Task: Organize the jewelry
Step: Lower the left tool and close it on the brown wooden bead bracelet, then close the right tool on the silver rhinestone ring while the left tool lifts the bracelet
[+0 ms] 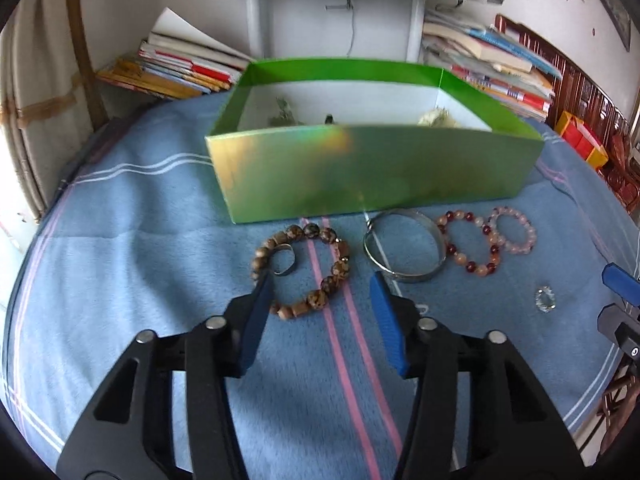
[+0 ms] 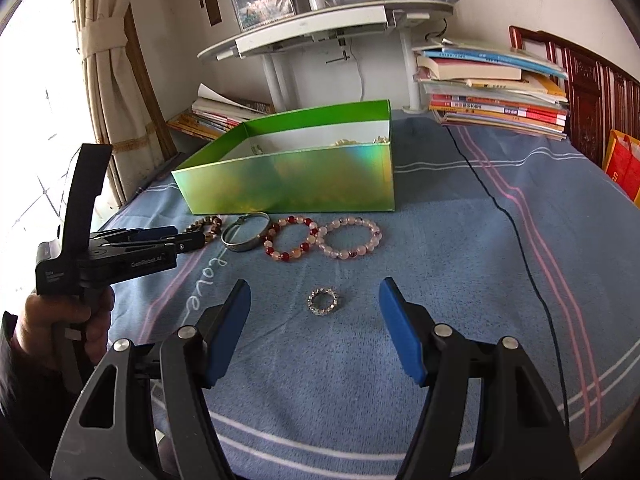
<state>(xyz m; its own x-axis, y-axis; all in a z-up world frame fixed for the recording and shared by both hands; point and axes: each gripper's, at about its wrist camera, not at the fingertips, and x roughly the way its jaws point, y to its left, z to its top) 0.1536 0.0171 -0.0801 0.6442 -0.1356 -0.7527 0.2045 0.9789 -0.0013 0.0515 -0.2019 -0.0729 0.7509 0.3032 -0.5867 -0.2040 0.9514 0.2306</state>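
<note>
On the blue striped cloth, a brown beaded bracelet [image 1: 340,268] with a small silver ring [image 1: 286,264] inside its loop lies between the fingers of my open left gripper [image 1: 320,282]; I cannot tell if the pads touch it. Beside it lie a silver bangle [image 1: 416,278], a red-and-peach bead bracelet [image 1: 472,267] and a pink bead bracelet [image 1: 516,246]. Behind them stands the open green box [image 1: 372,168] with some pieces inside. In the right wrist view my right gripper [image 2: 314,283] is open just short of a crystal ring [image 2: 312,302]. The left gripper [image 2: 196,239] reaches in from the left.
Book stacks [image 2: 492,96] stand behind the box on both sides, and a white shelf stand [image 2: 320,28] rises at the back. A black cable [image 2: 516,224] runs across the cloth on the right. A curtain [image 2: 104,60] hangs at left. A person's hand [image 2: 60,320] holds the left gripper.
</note>
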